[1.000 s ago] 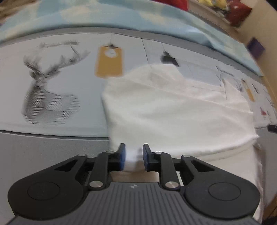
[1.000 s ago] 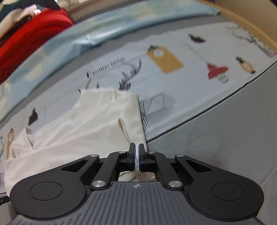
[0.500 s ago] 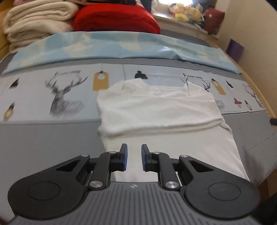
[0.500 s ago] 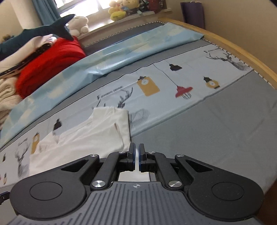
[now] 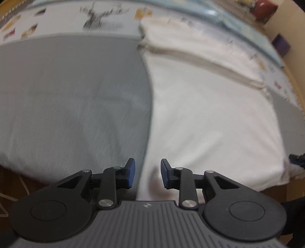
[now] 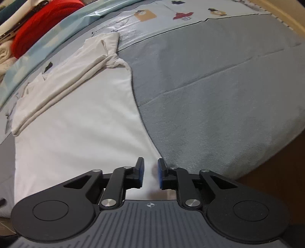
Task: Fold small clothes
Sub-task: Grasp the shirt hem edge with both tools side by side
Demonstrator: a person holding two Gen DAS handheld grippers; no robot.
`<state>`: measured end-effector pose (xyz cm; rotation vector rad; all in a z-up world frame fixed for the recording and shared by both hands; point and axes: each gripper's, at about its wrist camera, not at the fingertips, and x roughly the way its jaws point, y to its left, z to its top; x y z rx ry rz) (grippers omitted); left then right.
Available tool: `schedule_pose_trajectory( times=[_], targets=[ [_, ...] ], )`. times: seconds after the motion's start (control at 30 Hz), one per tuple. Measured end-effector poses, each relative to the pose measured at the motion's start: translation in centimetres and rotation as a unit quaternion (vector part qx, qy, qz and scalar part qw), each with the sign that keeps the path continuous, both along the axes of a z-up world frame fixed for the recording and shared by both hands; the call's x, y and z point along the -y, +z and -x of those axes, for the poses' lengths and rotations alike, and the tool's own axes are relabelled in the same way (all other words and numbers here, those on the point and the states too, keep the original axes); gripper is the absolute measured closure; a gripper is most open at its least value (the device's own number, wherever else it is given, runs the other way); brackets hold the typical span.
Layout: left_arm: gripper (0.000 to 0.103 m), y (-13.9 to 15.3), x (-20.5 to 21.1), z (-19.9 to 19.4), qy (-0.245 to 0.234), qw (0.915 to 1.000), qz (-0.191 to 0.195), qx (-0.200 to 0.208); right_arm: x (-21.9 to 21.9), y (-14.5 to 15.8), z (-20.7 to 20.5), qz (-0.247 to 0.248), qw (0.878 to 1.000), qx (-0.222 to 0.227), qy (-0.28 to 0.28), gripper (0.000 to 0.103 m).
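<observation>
White garment on bed: light, limp; take near hem corners; left tongs and right tongs opening, fabric between but ungripped.

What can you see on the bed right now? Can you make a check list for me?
Surface: grey bedspread, with a picture-printed sheet at its far side.
Job's things: white garment lying spread out, its far part folded over in a band.
Clutter: red blanket and cream blankets stacked beyond the sheet.
Grippers: left gripper over the garment's near left edge, jaws opening, nothing pinched; right gripper over the near right edge, jaws opening, nothing pinched.
Cables: nothing seen.
Surroundings: wooden bed frame at the right; the left wrist view is blurred.
</observation>
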<state>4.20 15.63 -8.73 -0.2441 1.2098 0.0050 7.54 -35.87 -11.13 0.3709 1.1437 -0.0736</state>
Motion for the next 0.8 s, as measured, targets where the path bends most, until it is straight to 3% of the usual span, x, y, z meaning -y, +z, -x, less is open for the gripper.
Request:
schedule_pose_trajectory(
  times=[0.1,0.23,0.4,0.8],
  targets=[
    [0.071,-0.6,-0.1,0.2,0.001,0.9999,0.013,-0.012,-0.2,-0.9,-0.2,0.038,0.999,-0.018,0.008,0.076],
    [0.071,-1.1,0.8,0.2,-0.018,0.9994,0.004,-0.03,-0.4,-2.2,0.1,0.034,0.998,-0.044,0.009,0.076],
    [0.071,-2.1,1.5,0.2,-0.039,0.9979,-0.021,-0.048,-1.5,-2.4,0.6,0.059,0.997,-0.039,0.041,0.074],
    [0.071,-2.6,2.2,0.0,-0.04,0.9975,-0.031,-0.049,-1.7,-2.6,0.2,0.065,0.996,-0.044,0.053,0.074]
  ],
)
